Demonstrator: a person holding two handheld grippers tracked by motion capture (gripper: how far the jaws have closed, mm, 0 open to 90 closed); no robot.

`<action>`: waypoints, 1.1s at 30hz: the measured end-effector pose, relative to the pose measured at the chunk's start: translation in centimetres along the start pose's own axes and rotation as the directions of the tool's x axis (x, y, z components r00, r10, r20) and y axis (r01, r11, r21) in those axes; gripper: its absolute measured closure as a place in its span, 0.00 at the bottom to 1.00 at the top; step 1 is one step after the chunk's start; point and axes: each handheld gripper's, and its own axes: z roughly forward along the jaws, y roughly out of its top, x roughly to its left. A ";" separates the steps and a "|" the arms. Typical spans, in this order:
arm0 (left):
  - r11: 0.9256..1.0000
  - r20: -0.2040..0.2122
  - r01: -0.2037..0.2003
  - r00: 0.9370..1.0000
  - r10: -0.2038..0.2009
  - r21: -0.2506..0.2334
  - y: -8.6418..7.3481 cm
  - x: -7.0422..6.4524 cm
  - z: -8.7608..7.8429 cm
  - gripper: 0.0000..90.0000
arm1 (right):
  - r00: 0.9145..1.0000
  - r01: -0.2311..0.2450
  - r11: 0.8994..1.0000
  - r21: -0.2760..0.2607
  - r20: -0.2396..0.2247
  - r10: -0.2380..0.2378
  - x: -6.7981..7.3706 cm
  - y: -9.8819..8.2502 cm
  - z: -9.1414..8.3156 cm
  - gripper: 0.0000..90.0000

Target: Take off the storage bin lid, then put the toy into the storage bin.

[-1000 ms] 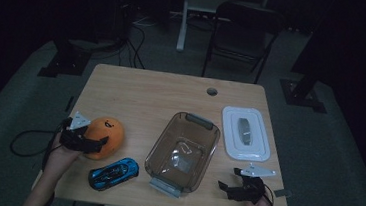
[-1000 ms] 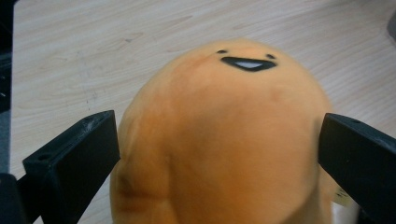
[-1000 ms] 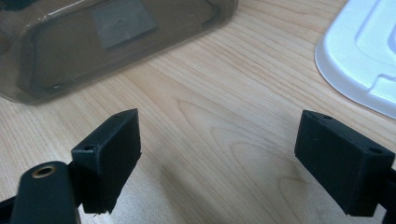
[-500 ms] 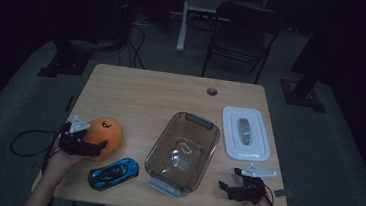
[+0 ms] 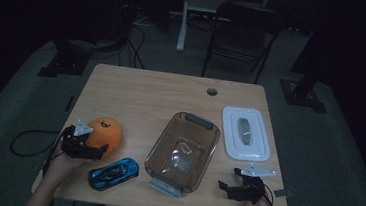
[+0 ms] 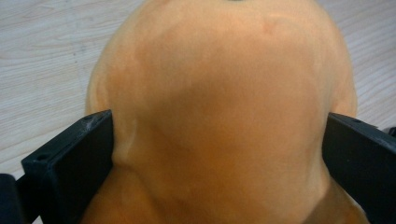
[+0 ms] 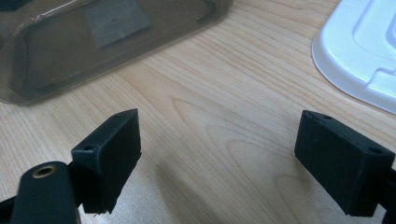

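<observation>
A soft orange ball (image 5: pixel 107 130) rests on the wooden table (image 5: pixel 161 93) near its front left. My left gripper (image 5: pixel 85 148) reaches it from the left; in the left gripper view the two black jaws press against both sides of the orange ball (image 6: pixel 219 70), left gripper (image 6: pixel 219 158) shut on it. A blue toy car (image 5: pixel 113 172) lies just in front of the ball. My right gripper (image 5: pixel 236 188) hovers low at the front right, right gripper (image 7: pixel 219 158) open over bare wood with nothing between its jaws.
A clear plastic container (image 5: pixel 189 117) stands open at the table's middle front, its corner visible as the container (image 7: pixel 56 60). A white lid (image 5: pixel 246 133) lies to its right, lid edge (image 7: pixel 355 60). A folding chair (image 5: pixel 242 28) and cables sit behind the table.
My left gripper has slid a little forward and right along the orange ball. The right gripper, ball, car and container have stayed put.
</observation>
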 end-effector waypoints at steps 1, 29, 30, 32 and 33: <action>1.000 -0.003 0.016 1.000 -0.016 0.008 0.0 0.1 0.1 0.00 | 1.000 0.000 1.000 0.000 0.000 0.000 0.0 0.0 0.0 0.16; 0.989 0.114 -0.113 0.986 0.124 -0.097 3.6 -0.9 -4.0 0.66 | 0.999 0.030 0.999 0.029 0.031 -0.031 0.2 0.1 0.2 0.16; 0.986 0.116 -0.125 0.984 0.138 -0.108 3.9 -1.1 -4.1 0.66 | 0.998 0.039 0.999 0.033 0.038 -0.040 0.2 0.1 0.3 0.16; 0.984 0.133 -0.134 0.980 0.149 -0.114 4.4 -1.5 -4.4 0.66 | 0.998 0.047 0.998 0.047 0.051 -0.049 0.1 0.2 0.4 0.16; 0.983 0.137 -0.136 0.979 0.152 -0.122 4.6 -1.7 -4.4 0.66 | 0.997 0.048 0.998 0.045 0.054 -0.050 0.0 0.2 0.4 0.16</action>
